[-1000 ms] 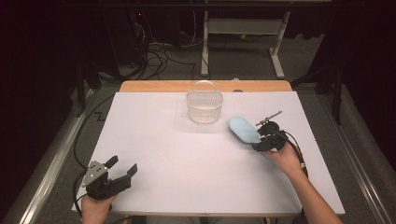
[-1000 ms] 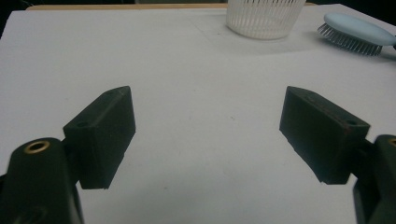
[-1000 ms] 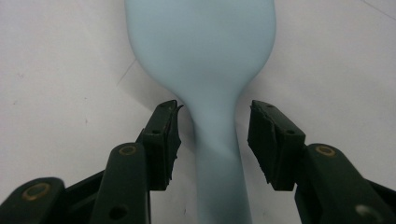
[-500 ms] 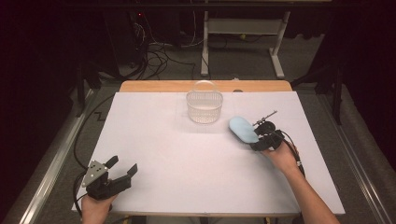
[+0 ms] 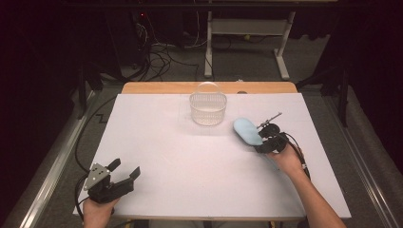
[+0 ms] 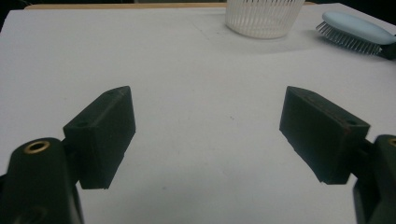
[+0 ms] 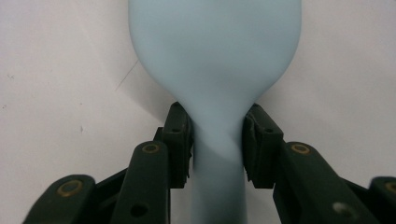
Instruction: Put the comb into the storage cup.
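Basket (image 5: 208, 109) sits toward the far edge of the surface (image 5: 190, 161), about mid-width. Hairbrush (image 5: 248, 131) lies just right of it and nearer — its handle between the right tongs (image 5: 263, 145). Left tongs (image 5: 127, 170) are way off at the near-left corner.

Pale blue hairbrush (image 5: 248, 131), bristles facing down; it's lying flat on the white table. Sits right-centre, near the far side.

Black grippers (image 5: 124, 177); brass-ringed screw holes

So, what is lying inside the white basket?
Nothing can be seen through the slatted wall of the white basket; its floor is partly hidden, so a small flat item cannot be excluded.
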Demonstrator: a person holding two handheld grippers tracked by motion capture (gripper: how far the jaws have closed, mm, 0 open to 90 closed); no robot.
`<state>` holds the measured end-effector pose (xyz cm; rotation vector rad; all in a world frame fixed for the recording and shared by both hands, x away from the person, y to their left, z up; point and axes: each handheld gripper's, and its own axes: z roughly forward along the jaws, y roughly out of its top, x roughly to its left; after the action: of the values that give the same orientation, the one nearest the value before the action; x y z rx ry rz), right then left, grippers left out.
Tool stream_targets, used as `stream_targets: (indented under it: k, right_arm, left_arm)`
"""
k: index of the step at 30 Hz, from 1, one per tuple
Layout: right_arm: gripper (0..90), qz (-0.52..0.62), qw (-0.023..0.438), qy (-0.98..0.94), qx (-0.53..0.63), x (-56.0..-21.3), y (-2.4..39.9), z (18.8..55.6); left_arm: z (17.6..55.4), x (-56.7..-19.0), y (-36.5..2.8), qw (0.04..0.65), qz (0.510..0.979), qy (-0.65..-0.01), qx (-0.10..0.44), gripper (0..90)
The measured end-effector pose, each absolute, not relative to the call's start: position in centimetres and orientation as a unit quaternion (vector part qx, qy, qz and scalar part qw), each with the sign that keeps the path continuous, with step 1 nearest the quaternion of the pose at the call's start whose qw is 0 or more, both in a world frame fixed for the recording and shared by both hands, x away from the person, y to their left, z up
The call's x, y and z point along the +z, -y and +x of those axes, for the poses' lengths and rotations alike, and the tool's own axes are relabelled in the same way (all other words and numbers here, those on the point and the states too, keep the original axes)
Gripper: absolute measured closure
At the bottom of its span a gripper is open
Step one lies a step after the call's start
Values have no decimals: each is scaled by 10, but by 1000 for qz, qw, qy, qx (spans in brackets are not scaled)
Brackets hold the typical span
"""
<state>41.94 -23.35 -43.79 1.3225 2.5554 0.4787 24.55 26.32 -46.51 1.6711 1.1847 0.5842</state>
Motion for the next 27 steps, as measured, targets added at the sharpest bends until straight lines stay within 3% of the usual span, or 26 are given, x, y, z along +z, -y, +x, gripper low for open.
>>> stream_targets:
  k: [27]
  right_arm:
    - [703, 438, 131, -870, 185, -432, 236, 412]
  left_arm:
    - [245, -465, -263, 484, 686, -487, 242, 179]
